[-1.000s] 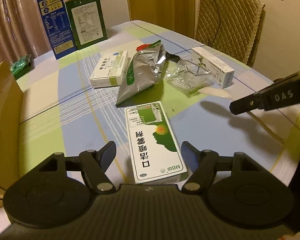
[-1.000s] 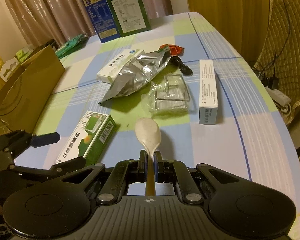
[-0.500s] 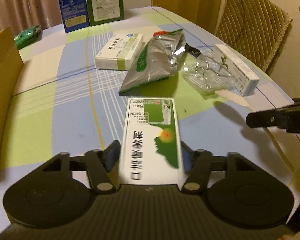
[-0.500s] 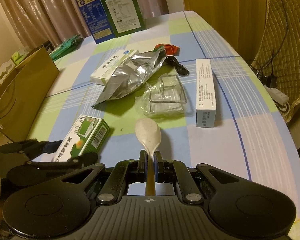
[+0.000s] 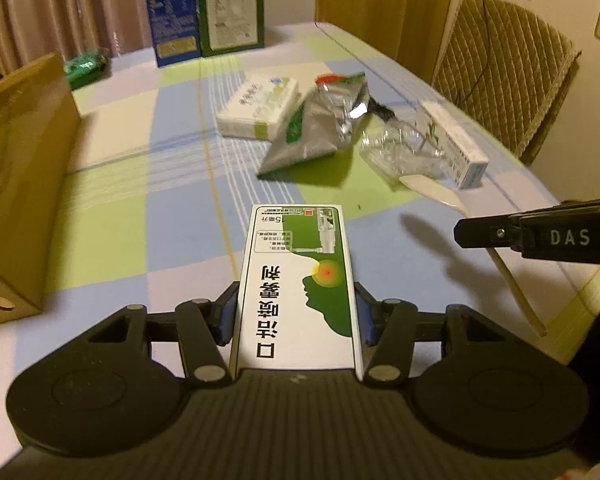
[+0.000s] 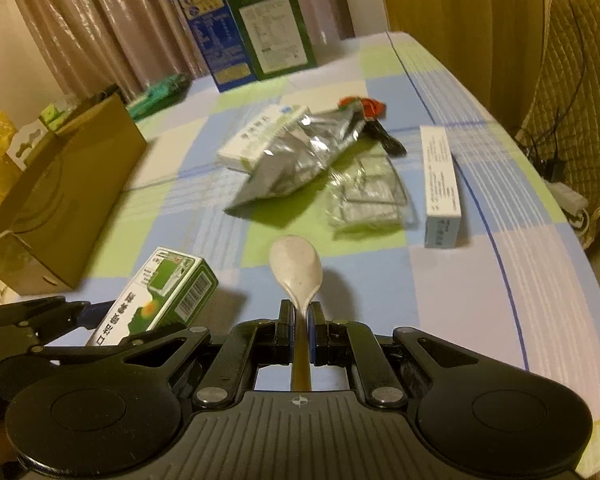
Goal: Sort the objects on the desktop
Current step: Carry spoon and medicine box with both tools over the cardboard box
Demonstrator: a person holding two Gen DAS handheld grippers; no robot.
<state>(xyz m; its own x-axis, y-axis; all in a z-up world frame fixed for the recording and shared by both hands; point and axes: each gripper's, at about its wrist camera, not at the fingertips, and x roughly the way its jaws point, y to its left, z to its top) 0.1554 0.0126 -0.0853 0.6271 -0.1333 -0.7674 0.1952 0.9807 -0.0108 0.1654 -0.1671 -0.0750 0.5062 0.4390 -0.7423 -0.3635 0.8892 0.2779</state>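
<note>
My left gripper (image 5: 294, 312) is shut on a green and white medicine box (image 5: 298, 280) and holds it above the table; the box also shows in the right wrist view (image 6: 160, 296). My right gripper (image 6: 300, 320) is shut on the handle of a white spoon (image 6: 296, 268), bowl pointing forward; its finger (image 5: 540, 232) and the spoon's handle (image 5: 516, 284) show at the right of the left wrist view. On the table lie a white and green box (image 6: 260, 136), a silver foil bag (image 6: 300, 160), a clear plastic pack (image 6: 368, 192) and a long white box (image 6: 440, 184).
A brown cardboard box (image 6: 60, 196) stands at the table's left edge. A blue carton (image 6: 212, 48) and a green carton (image 6: 276, 28) stand upright at the far end, with a green packet (image 6: 160, 92) near them. A padded chair (image 5: 508, 64) is to the right.
My left gripper moved forward around the green and white box, shut on it and lifted it. The right gripper kept hold of the spoon and barely moved.
</note>
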